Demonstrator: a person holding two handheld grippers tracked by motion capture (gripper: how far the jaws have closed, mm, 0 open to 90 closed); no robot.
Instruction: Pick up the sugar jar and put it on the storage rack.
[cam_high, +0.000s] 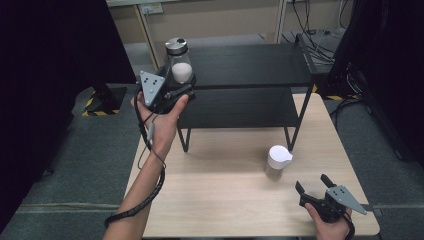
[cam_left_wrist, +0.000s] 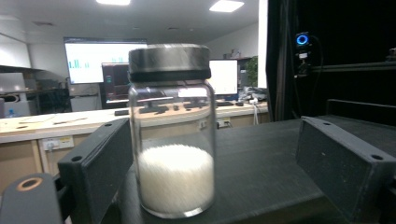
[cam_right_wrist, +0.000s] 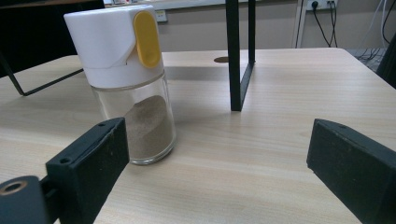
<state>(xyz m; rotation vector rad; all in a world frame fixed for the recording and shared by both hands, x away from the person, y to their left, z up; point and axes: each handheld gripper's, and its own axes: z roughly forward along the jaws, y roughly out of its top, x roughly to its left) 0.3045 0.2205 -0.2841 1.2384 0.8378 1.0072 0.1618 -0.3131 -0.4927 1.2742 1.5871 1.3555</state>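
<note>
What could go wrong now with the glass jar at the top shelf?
The glass jar stands near the left edge of the top shelf, so a nudge from the left gripper could tip it off. Its jaws stand wide, the jar nearer one jaw, so closing might push it sideways.

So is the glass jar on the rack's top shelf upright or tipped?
Upright. The glass jar stands on its base on the rack's top shelf, metal lid on top and white grains level inside, between the left gripper's open jaws.

Both grippers (cam_high: 181, 90) (cam_high: 311, 184) wide-jawed, gripping nothing.
</note>
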